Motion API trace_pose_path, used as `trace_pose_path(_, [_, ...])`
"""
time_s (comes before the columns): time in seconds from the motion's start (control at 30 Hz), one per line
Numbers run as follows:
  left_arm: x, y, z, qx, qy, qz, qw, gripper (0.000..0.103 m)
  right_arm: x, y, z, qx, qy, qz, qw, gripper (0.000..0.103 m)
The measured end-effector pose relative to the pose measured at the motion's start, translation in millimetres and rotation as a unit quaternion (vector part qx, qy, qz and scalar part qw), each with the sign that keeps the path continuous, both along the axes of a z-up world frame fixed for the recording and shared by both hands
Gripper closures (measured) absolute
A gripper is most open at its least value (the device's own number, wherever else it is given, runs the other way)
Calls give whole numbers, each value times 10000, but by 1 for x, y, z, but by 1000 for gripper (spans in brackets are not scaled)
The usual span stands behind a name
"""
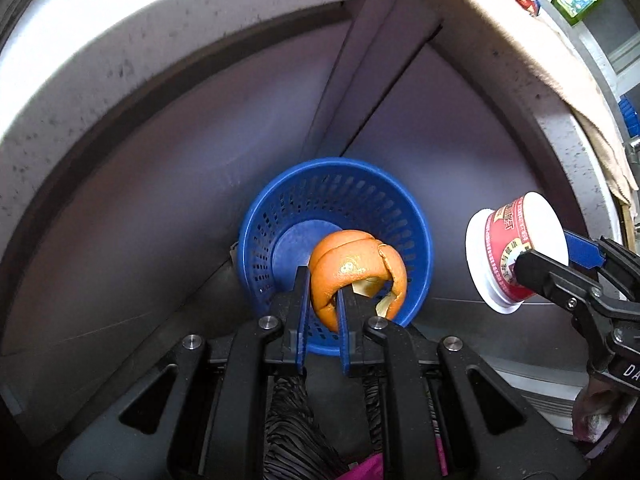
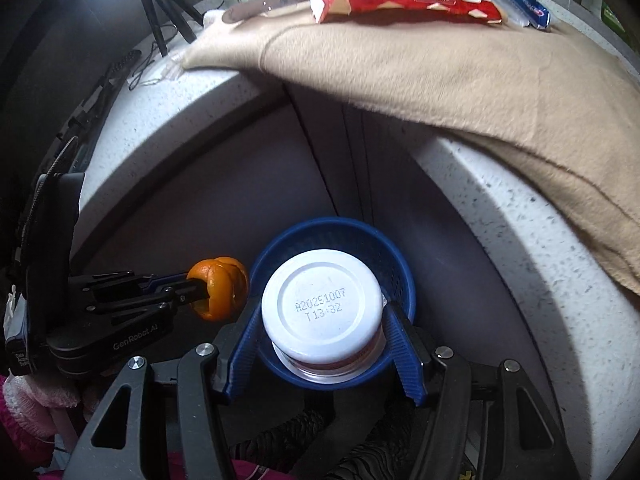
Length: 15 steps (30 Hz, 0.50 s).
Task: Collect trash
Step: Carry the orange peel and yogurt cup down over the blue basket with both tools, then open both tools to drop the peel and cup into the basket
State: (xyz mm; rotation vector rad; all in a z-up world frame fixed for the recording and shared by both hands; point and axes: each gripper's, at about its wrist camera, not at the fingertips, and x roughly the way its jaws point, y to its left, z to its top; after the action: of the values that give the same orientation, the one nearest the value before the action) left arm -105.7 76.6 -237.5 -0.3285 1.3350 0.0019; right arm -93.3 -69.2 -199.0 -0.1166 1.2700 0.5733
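Both hands hung over the blue bin (image 1: 336, 240), which stood on the floor below the counter (image 1: 120, 40), so the trash could drop straight in. The left gripper (image 1: 322, 296), pinched nearly shut, held the orange peel (image 1: 356, 268) by its rind above the bin's mouth. The right gripper (image 2: 324, 340) clamped the cup (image 2: 322, 316) across its sides, bottom toward the camera. The cup hid most of the bin's inside; it was probably empty. A cloth (image 2: 440, 80) draped the counter.
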Motion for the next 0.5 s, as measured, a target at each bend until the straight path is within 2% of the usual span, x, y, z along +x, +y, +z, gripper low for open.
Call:
trace_pose_path(0.2, [-1,4,-10,53,84,7,9999,93,8,6,-11,-94,19,-14,10000,40])
trace_pose_path(0.5, [11,-5,-40,145,128,27,9998,93,14,18,-23,-175,2,51,9998,40])
